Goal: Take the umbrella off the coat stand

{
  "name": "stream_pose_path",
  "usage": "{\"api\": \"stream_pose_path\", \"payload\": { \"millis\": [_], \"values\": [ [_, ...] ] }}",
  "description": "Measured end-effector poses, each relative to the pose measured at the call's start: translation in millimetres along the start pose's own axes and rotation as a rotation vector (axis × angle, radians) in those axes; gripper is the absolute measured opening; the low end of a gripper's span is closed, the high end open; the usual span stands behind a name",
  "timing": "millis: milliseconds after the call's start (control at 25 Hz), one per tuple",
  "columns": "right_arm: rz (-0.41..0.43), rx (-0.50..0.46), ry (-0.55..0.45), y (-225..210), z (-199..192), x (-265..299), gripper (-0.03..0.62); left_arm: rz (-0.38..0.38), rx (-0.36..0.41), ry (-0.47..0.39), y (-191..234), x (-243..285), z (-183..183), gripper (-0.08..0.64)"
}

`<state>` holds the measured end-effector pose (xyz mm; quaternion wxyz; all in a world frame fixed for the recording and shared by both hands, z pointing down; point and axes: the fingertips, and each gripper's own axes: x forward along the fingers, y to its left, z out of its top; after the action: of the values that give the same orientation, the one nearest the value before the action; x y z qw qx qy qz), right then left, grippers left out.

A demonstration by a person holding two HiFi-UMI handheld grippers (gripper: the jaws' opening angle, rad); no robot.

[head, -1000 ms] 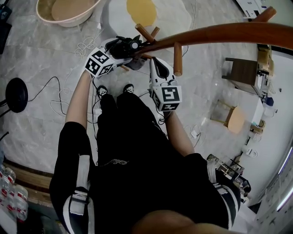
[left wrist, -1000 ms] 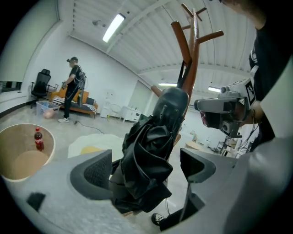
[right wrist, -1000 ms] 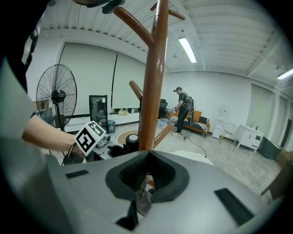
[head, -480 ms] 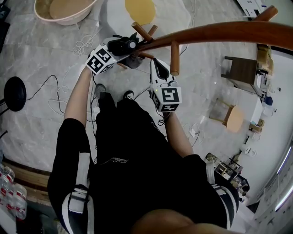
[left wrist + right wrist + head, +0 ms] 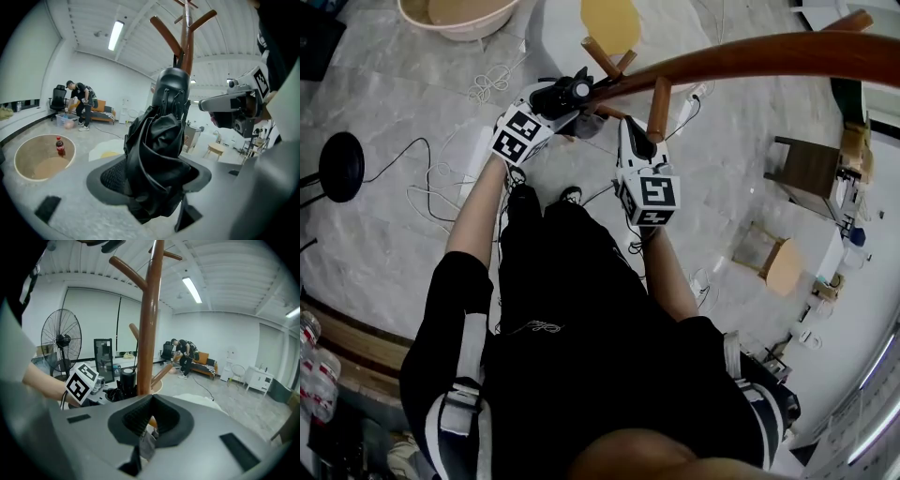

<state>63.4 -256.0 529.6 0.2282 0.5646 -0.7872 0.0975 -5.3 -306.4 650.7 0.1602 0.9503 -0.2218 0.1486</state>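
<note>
**Slip and snag hazard**

My left tongs (image 5: 154, 177) are closing round the folded umbrella (image 5: 159, 140), which hangs on the coat stand (image 5: 149, 333). My right tongs (image 5: 151, 420) sit clenched, empty, near that stand. Pinching only loose fabric could let it slip or snag

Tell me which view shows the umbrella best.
The left gripper view: the folded black umbrella fills the middle, between the closing fingers, in front of the coat stand. The head view and right gripper view each show only its dark end beside the stand.
</note>
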Motion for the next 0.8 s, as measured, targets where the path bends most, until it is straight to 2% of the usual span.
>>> {"api": "stream_pose_path", "payload": {
  "millis": [320,640,800],
  "values": [
    [0.038,-0.006,-0.029,-1,7,-9,0.006,0.140,-0.072,0.008,-14,-21,11,0.288],
    [0.048,0.004,-0.069,-10,15,-20,0.006,0.207,-0.175,0.034,-29,-43,21,0.284],
    [0.045,-0.002,-0.093,-15,20,-24,0.006,0.244,-0.167,0.045,-35,-53,26,0.281]
  ]
}}
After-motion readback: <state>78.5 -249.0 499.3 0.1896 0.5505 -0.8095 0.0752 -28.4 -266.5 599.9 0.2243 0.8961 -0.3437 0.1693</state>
